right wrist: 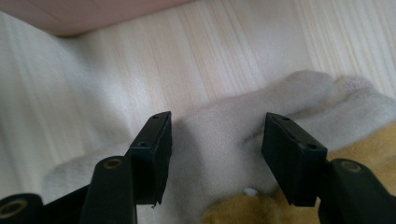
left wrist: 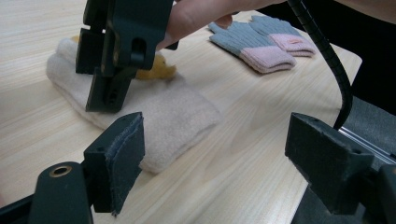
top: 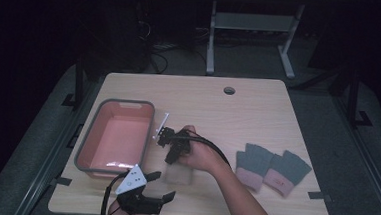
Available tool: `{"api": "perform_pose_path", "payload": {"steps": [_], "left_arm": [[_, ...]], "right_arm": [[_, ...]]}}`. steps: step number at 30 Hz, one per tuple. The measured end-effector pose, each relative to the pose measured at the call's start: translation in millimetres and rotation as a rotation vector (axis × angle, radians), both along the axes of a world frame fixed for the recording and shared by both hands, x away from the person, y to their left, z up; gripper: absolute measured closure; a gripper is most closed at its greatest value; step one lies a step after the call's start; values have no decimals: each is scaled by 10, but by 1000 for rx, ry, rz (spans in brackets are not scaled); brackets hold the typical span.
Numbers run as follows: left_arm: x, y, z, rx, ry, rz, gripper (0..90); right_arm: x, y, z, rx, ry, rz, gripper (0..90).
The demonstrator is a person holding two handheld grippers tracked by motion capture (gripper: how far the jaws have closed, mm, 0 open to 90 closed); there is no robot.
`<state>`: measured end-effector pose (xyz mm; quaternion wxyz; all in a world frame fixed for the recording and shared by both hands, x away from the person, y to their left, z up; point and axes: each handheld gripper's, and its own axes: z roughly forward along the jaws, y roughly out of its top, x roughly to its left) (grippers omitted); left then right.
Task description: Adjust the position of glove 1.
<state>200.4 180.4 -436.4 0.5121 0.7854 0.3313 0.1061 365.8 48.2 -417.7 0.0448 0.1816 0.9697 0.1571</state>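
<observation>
- The right gripper (top: 172, 151) points down at a cream mitten (left wrist: 154, 109) lying flat on the wooden desk (top: 258, 106); its jaws stand apart, one on each side of the mitten's fabric, with nothing clamped between them.
- In the right gripper view the mitten (right wrist: 219, 140) lies between and beyond the jaws, and a yellow patch (right wrist: 369, 144) of it sits beside the right-hand jaw.
- The left gripper (top: 161, 186) hovers low at the near edge of the desk, its jaws wide apart and empty, aimed toward the mitten.
- In the left gripper view the mitten lies just ahead of the left-hand jaw, and the right gripper (left wrist: 109, 88) stands on top of it.
- A pair of grey gloves (top: 271, 167) with pink cuffs lies well off to the right of the right gripper's jaws.
- A pink tub (top: 100, 109) with a grey rim sits just to the left of those jaws.
</observation>
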Motion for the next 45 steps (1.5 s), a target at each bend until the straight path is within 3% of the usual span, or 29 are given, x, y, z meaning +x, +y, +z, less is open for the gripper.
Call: {"api": "perform_pose_path", "payload": {"steps": [5,11,30,35,37,40,41,45], "left_arm": [[-3,1,3,-5,0,3,200],[-2,-3,2,-7,6,5,200],[-10,-66,-7,31,1,-4,201],[21,-97,-23,18,27,-9,211],[52,-117,-26,17,46,-9,210],[71,-139,-26,12,61,-5,210],[91,-152,-21,4,82,2,208],[124,-159,-10,-4,100,16,208]], "right_arm": [[-22,25,-65,-51,-30,18,442],[-48,-43,-63,-69,-42,25,452],[-89,-416,-59,-47,-28,-15,446],[-107,-472,-49,-18,-25,-22,411],[-130,-527,26,33,-11,-45,387],[-146,-576,68,53,-12,-58,373],[-161,-655,110,81,1,-84,363],[-180,-774,147,108,2,-125,357]]}}
